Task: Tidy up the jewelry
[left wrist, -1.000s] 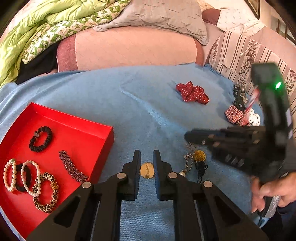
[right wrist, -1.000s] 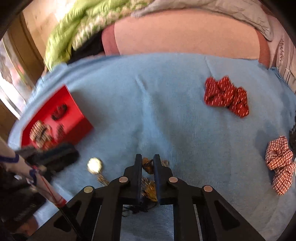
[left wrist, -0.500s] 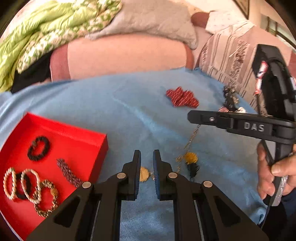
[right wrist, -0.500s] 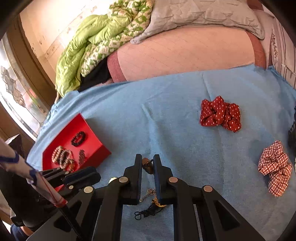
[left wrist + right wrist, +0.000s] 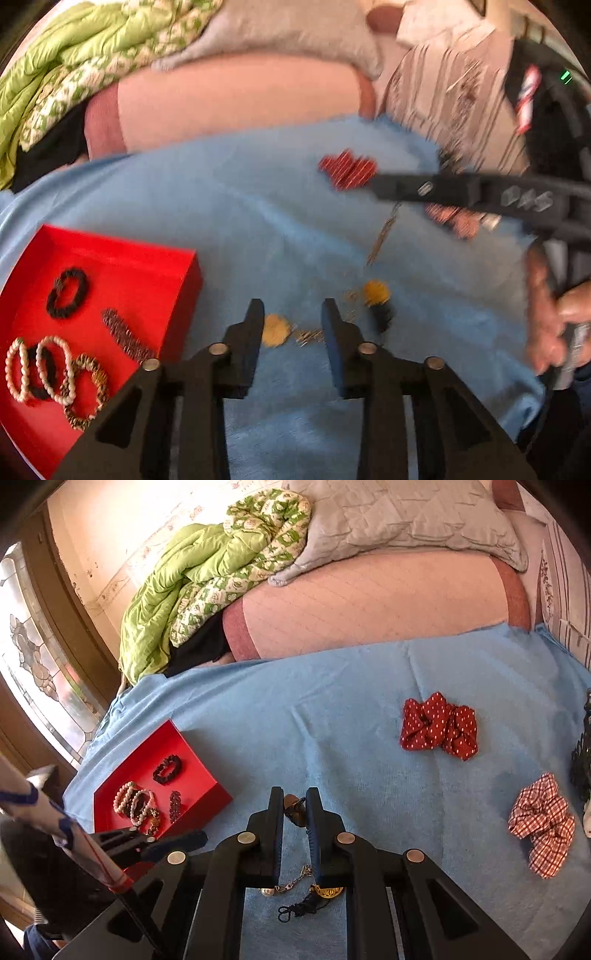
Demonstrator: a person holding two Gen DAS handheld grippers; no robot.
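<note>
My right gripper is shut on a gold chain necklace and holds it above the blue cloth; its chain hangs down to gold pendants and a black tassel. My left gripper is open, low over the cloth, with a gold pendant between its fingers. The red tray at the left holds bracelets, a black scrunchie and a beaded piece. It also shows in the right wrist view.
A red dotted scrunchie and a red checked scrunchie lie on the blue cloth. Dark items sit at the right edge. A pink bolster, green quilt and grey pillow lie behind.
My right gripper has risen with the necklace, pulling its chain up off the cloth. My left gripper has opened around the gold pendant.
</note>
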